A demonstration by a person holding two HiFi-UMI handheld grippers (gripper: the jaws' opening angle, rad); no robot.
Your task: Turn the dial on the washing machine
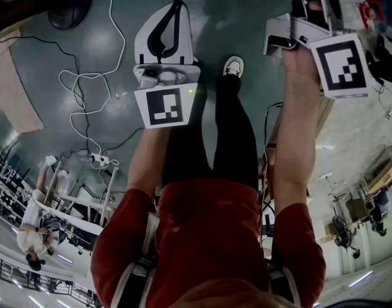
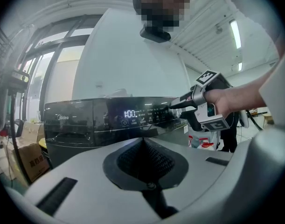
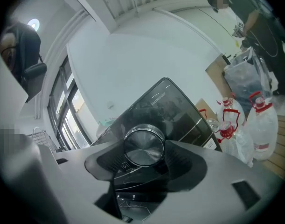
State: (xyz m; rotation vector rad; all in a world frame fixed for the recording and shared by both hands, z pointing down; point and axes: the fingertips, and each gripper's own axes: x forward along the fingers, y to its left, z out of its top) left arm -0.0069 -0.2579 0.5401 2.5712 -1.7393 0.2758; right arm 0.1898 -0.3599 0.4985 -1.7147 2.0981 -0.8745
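The dark washing machine (image 2: 77, 120) faces me in the left gripper view, and its lit display (image 2: 130, 113) shows digits. Its round silver dial (image 3: 143, 146) fills the middle of the right gripper view. My right gripper (image 3: 144, 154) has a black pad on each side of the dial and is shut on it. In the left gripper view my right gripper (image 2: 174, 106) reaches the right end of the control panel. My left gripper (image 2: 143, 141) hangs back from the machine front, shut with nothing in it. In the head view it (image 1: 175, 6) points away from my body.
Large water bottles with red caps (image 3: 261, 125) and a plastic bag stand to the right of the machine. A cardboard box (image 2: 32, 164) sits at its left, by the windows. Another person (image 3: 254, 27) stands further back. White cables (image 1: 86, 108) lie on the floor.
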